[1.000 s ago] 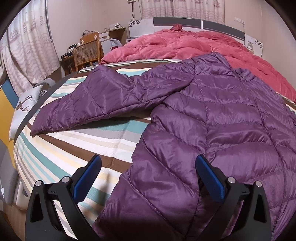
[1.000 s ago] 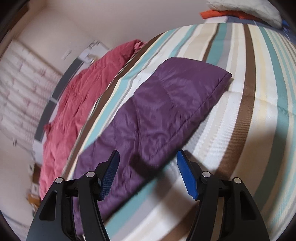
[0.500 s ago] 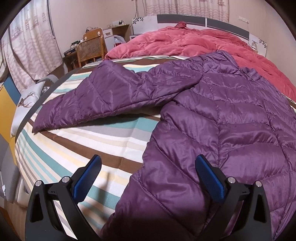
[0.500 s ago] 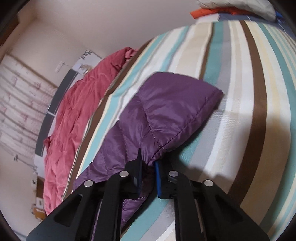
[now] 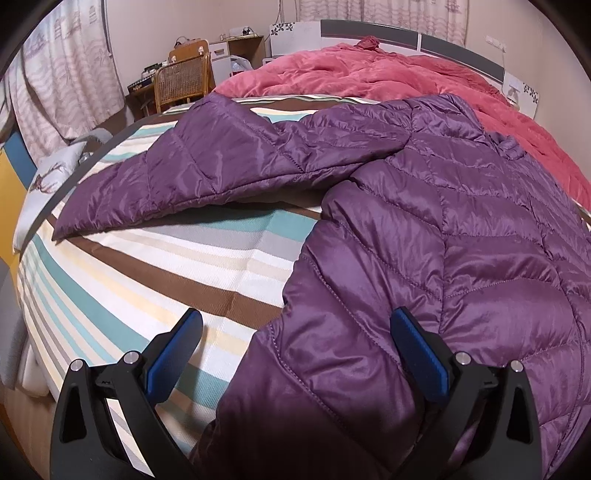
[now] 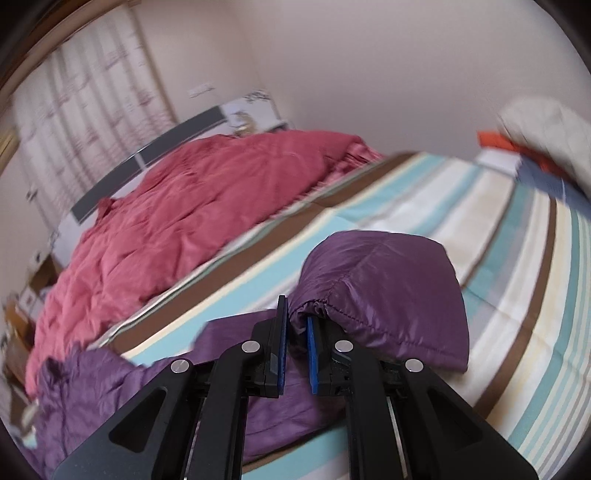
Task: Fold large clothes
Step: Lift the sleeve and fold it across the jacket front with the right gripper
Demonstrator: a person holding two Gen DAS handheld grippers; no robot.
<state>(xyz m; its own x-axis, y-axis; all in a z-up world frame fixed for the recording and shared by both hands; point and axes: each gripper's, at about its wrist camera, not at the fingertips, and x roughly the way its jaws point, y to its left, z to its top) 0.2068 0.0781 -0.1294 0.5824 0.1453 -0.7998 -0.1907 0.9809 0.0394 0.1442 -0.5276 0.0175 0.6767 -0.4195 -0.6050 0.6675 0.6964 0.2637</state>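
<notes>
A purple quilted down jacket (image 5: 461, 240) lies spread on the striped bedsheet (image 5: 166, 280); its one sleeve (image 5: 207, 173) stretches out to the left. My left gripper (image 5: 295, 339) is open and empty, low over the jacket's side hem. In the right wrist view my right gripper (image 6: 295, 325) is shut on the edge of the jacket's other sleeve (image 6: 388, 291) and holds its cuff end lifted above the sheet; the rest of the jacket (image 6: 92, 387) lies at the lower left.
A pink quilt (image 5: 388, 74) is bunched at the head of the bed by the headboard (image 5: 369, 29). A wicker chair (image 5: 184, 79) and desk stand beyond the bed's left corner. Pillows and folded items (image 6: 535, 147) lie at the sheet's far right edge.
My right gripper closed on the sleeve edge and has lifted and swung it up off the sheet. My left gripper stayed open and moved slightly closer over the jacket's hem.
</notes>
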